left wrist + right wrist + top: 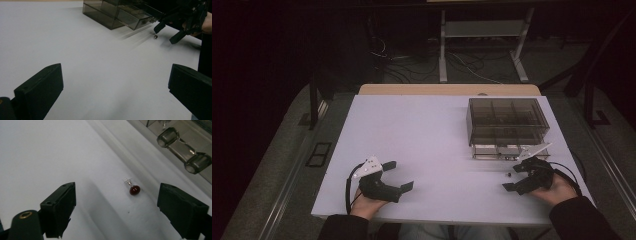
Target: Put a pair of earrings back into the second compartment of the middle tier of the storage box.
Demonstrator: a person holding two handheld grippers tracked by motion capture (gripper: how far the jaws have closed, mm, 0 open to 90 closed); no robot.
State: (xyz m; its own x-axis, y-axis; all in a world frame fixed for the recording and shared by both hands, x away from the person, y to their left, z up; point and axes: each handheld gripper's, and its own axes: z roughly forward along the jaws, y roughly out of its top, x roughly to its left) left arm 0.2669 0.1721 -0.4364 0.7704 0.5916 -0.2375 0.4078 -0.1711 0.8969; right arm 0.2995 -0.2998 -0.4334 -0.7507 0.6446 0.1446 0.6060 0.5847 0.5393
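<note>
1. My right gripper sits at the near right of the white table, its jaws spread wide with nothing between the pads.
2. In the right gripper view the same right gripper looks along the tabletop at a small dark red bead on a short clear pin. The bead lies on the table ahead of the jaws, between their lines but closer to the right-hand one, and touches neither.
3. From above, that bead is a tiny dark speck just beside the right gripper's upper jaw and just in front of the smoky drawer box.
4. The drawer box stands at the far right of the table. In the right gripper view I can see 2 of its clear knobs at the upper right; I cannot tell what its compartments hold.
5. My left gripper rests at the near left, well apart from the bead and the box, jaws wide and empty.
6. The left gripper view shows the left gripper over bare white table, with the drawer box, the bead and the right gripper far across at the upper right.
</note>
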